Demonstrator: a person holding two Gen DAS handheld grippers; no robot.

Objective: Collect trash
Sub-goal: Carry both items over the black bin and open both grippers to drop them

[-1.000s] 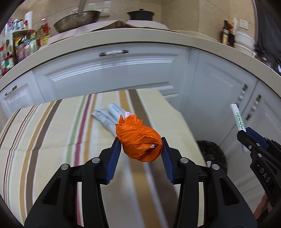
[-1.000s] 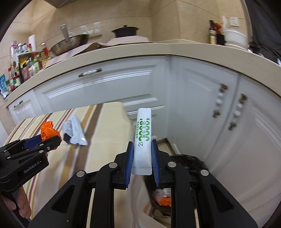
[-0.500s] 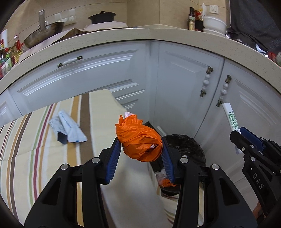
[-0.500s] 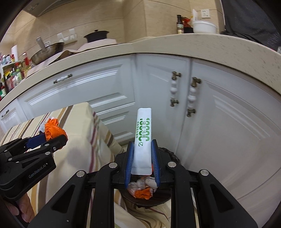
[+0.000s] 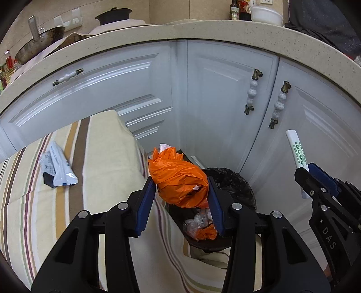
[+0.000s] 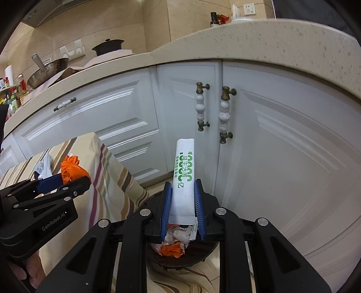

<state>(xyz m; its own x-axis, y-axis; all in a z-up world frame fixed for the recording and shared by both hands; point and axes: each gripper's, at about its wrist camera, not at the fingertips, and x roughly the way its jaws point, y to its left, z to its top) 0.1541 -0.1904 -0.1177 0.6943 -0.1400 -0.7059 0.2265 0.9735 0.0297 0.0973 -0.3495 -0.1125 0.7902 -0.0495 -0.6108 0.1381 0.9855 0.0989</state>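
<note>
Trash is held in both grippers above the black-lined bin that stands on the floor against the white corner cabinets. The left gripper has its blue pads about halfway closed, pressed on either side of a crumpled orange plastic bag, which hangs over the near-left rim of the bin, just past the corner of the striped tablecloth. The right gripper has its jaws drawn narrow, clamped on the lower part of a white sachet with green print; the sachet stands upright between the pads, directly over the bin's mouth. Inside the bin lie crumpled clear wrappers and another scrap of orange plastic. Back on the cloth-covered table, near its far edge and well apart from the bin, two white-and-silver packets lie side by side. Above the cabinets runs a speckled beige counter, carrying a wok and a dark lidded pot toward its left end. A hand shows under the left gripper's body in the right wrist view.
</note>
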